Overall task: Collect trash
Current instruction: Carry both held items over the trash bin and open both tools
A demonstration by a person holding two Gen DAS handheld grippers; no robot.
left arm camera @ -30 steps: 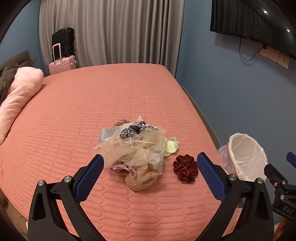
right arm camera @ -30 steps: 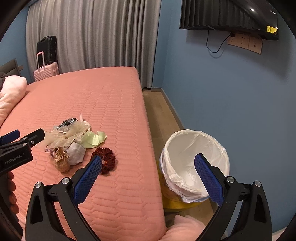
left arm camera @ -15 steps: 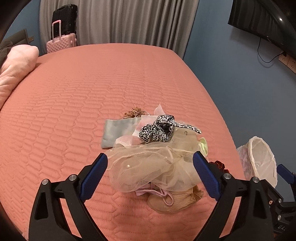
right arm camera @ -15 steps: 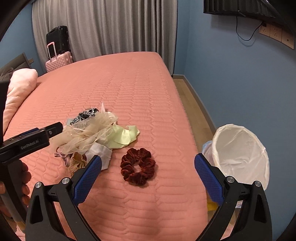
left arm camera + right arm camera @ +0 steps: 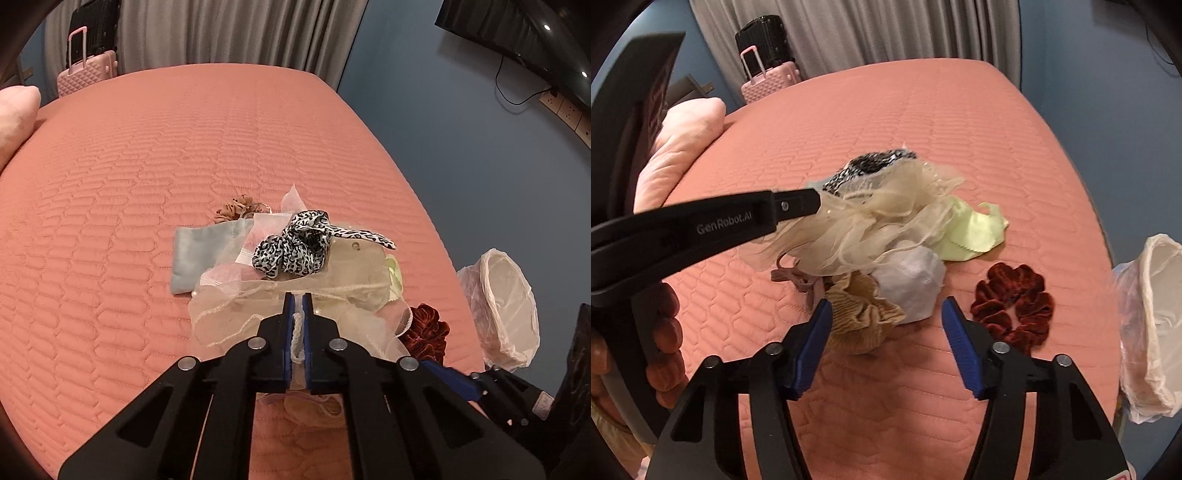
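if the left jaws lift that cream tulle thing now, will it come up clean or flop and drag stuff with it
Probably floppy: the cream tulle is sheer, ruffled and bunched, so it should drape from the left gripper, whose jaws have just closed on its edge. It looks very light. It may snag neighbours: the leopard-print scrunchie lies on it, and its folds overlap the white wad.

light: dim, warm, from ceiling spots | shadows: soft on the bed (image 5: 184, 147) | focus: sharp, slight blur at far right | distortion: strong fisheye, black vignetted corners
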